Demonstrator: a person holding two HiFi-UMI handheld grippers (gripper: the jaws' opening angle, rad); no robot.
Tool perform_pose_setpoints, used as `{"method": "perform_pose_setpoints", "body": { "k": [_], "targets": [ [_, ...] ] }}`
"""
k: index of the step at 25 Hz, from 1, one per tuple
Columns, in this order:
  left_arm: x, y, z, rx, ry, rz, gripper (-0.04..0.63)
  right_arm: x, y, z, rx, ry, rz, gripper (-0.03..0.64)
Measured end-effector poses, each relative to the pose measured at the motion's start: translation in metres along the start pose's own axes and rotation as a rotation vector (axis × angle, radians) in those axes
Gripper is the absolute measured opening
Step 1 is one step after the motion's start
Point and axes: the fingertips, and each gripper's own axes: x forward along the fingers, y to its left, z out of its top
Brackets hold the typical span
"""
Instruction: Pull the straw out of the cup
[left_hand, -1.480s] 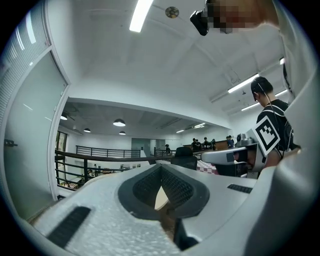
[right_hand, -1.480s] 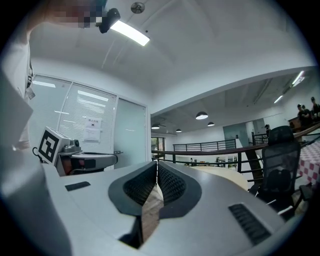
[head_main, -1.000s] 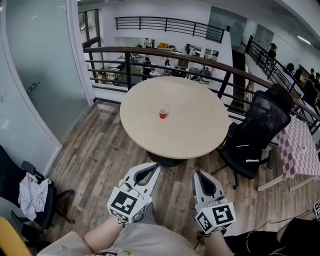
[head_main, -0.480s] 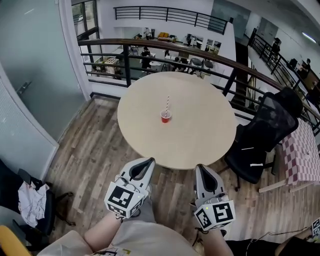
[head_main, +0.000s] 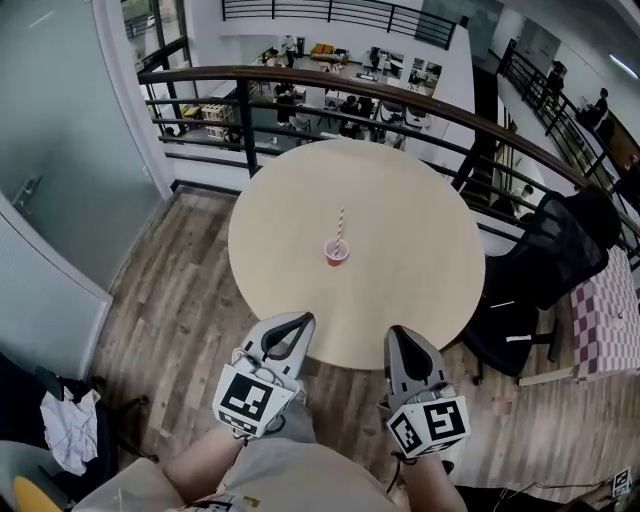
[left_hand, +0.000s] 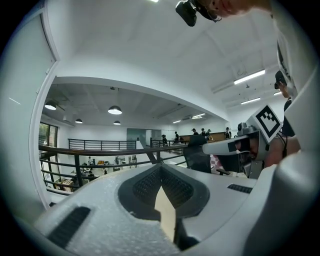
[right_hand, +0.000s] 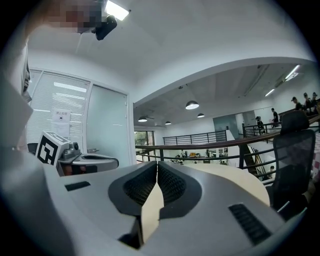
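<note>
Left gripper (left_hand: 161, 176): fingers (left_hand: 142, 187) clenched tip to tip, nothing between them. Right gripper (right_hand: 157, 175): same, fingers pressed together, empty. In the head view both are held low and side by side, left gripper (head_main: 300, 320) and right gripper (head_main: 399, 334), with their tips over the near edge of the round table (head_main: 420, 220). A second ago they were over bare wood floor (head_main: 170, 320), well short of the table; table and cup now sit lower and nearer in the head view. Red cup (head_main: 337, 254) stands upright near the table's middle, well apart from both grippers. Striped straw (head_main: 340, 226) still stands in the cup, same as before. Black chair (head_main: 560, 260) is at the table's right, railing (head_main: 300, 80) behind.
</note>
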Motion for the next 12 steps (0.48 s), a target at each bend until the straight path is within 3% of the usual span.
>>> {"method": "perform_pose_setpoints", "body": {
  "k": [6, 12],
  "targets": [
    [0.044, 0.059, 0.006, -0.026, 0.013, -0.01, 0.014, 0.066, -0.011, 0.009, -0.003, 0.025, -0.006, 0.023],
    [0.07, 0.1, 0.015, 0.007, -0.002, -0.044, 0.014, 0.109, -0.02, 0.017, 0.001, 0.039, -0.032, 0.023]
  ]
}}
